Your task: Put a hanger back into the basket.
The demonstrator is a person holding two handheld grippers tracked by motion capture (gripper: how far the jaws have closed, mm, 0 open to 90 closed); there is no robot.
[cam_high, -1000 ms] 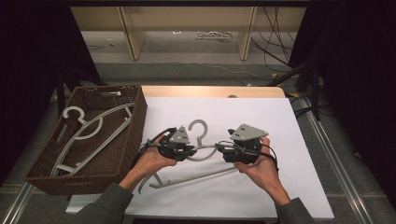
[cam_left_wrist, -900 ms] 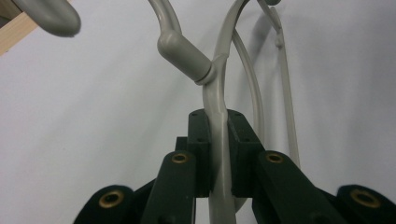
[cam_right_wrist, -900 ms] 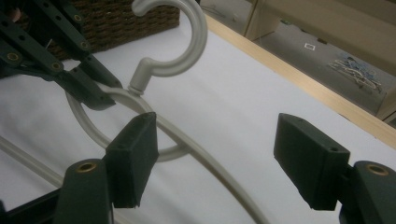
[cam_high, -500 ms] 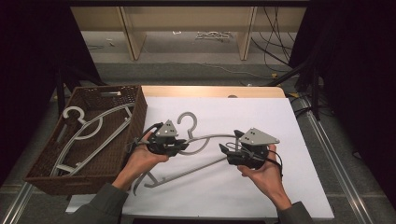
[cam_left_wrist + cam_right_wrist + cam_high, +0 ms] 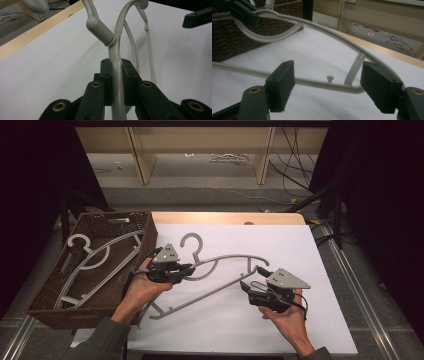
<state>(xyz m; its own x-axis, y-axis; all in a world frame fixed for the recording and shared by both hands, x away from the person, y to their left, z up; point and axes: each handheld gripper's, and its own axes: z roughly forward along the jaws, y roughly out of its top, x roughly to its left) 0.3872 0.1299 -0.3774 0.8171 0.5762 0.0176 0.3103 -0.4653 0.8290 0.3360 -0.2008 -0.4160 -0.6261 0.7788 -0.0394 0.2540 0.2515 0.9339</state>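
Table, white-topped, bare beyond right hand-held gripper. Wicker basket left of left hand-held gripper, at table edge. Grey hanger: neck pinched by left; jaws seen clamped in left gripper view. Right just opened, spread, hanger corner between, untouched.

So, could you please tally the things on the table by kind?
Grey hangers: 3, one on the white sheet, two in the basket
Wicker basket: 1
Total: 4
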